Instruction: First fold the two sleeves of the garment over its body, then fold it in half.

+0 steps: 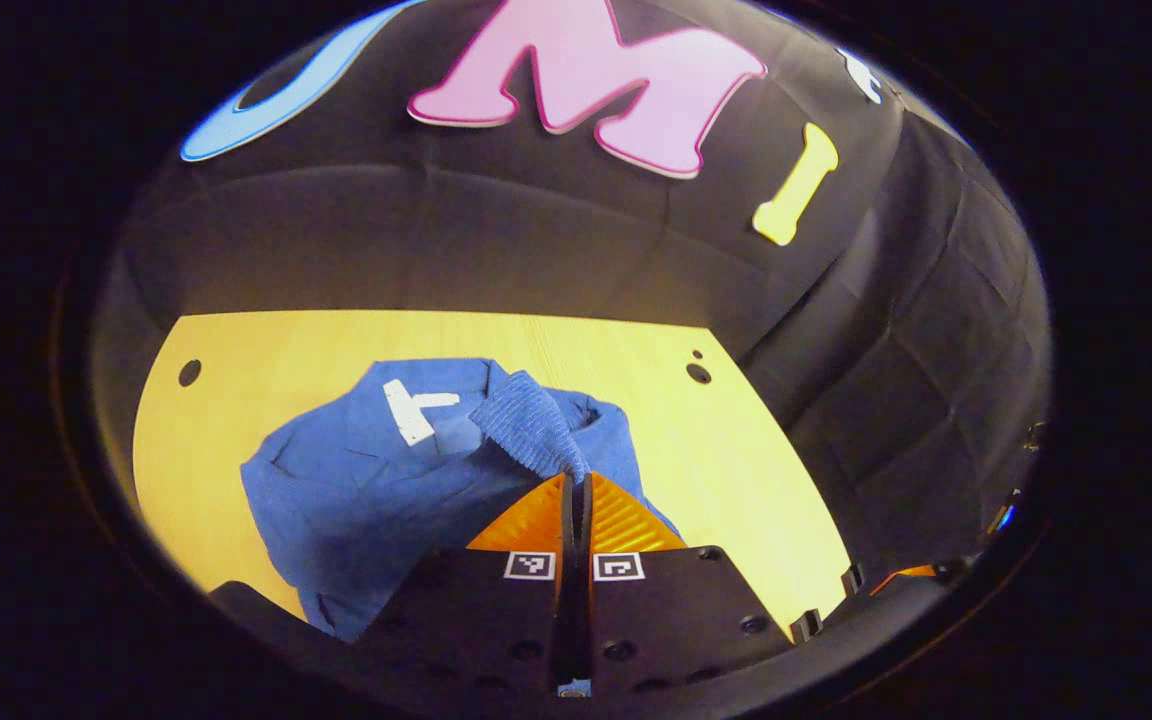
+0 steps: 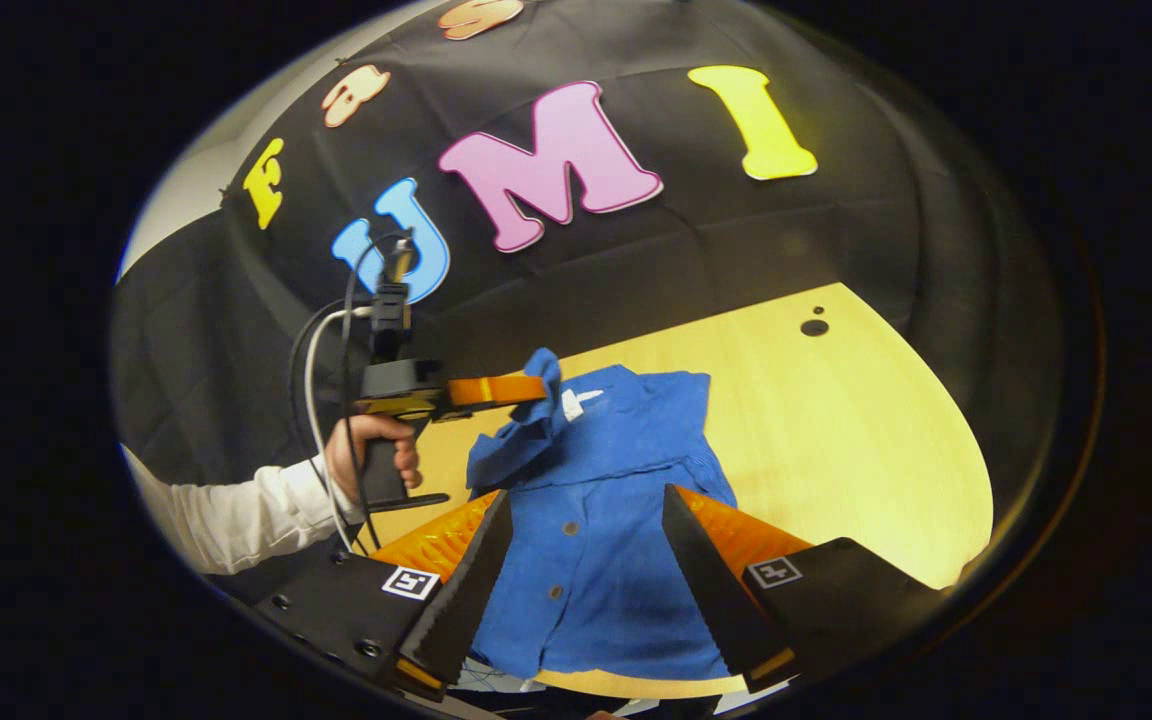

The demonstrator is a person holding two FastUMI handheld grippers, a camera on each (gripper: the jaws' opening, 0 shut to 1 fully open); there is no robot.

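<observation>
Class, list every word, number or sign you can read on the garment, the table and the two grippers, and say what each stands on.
The white tag at the collar of the garment: too small to read.
The square markers on the left gripper and the right gripper: coded patterns, not words.
The table: no text.

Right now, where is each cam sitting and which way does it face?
Left gripper view: rides the left gripper, looking along its closed fingers at the sleeve cuff they pinch, across the blue shirt and wooden table toward the booth wall.
Right gripper view: rides the right gripper, open low over the shirt's buttoned front; farther off, the left gripper, the hand holding it and a white sleeve.
Shared: shirt, table, lifted cuff, left gripper.
</observation>
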